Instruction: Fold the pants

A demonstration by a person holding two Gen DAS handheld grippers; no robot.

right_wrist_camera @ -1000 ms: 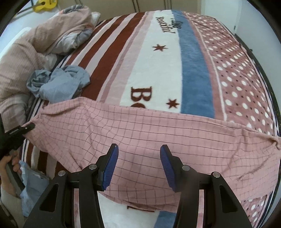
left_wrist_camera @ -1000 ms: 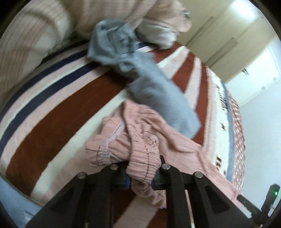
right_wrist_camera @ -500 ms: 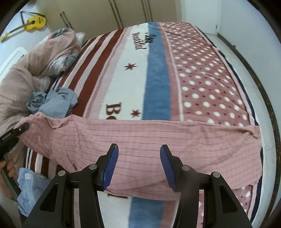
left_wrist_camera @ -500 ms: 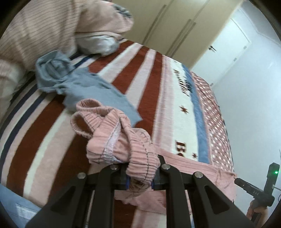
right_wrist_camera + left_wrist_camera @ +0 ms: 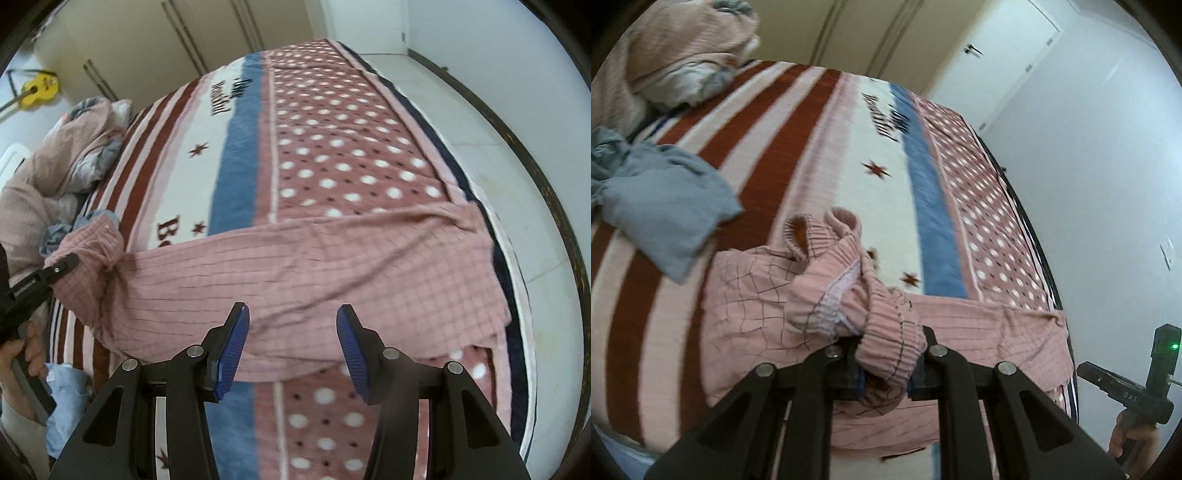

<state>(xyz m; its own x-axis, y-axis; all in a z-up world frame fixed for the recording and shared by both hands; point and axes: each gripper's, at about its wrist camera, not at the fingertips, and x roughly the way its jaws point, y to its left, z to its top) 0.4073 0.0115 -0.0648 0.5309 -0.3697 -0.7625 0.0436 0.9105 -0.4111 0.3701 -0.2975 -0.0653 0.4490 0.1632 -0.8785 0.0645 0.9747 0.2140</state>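
Pink checked pants (image 5: 314, 269) lie stretched across the bed, legs toward the right edge. My left gripper (image 5: 886, 365) is shut on the ribbed waistband (image 5: 890, 332), which bunches up over its fingers; the rest of the pants (image 5: 979, 332) run off to the right. In the right wrist view the left gripper (image 5: 55, 269) holds the waist end at the left. My right gripper (image 5: 291, 347) is open and empty, just above the near edge of the pants. It also shows in the left wrist view (image 5: 1126, 391).
The bed blanket (image 5: 332, 147) has red stripes, a blue band and a dotted pink part. A grey-blue garment (image 5: 661, 199) lies left of the waistband. A heap of bedding (image 5: 66, 155) sits at the far left. The floor (image 5: 498, 110) is right of the bed.
My left gripper has carried the waistband to the right, away from the grey-blue garment, and the pants lie more stretched out. My right gripper has drawn back and stays open.
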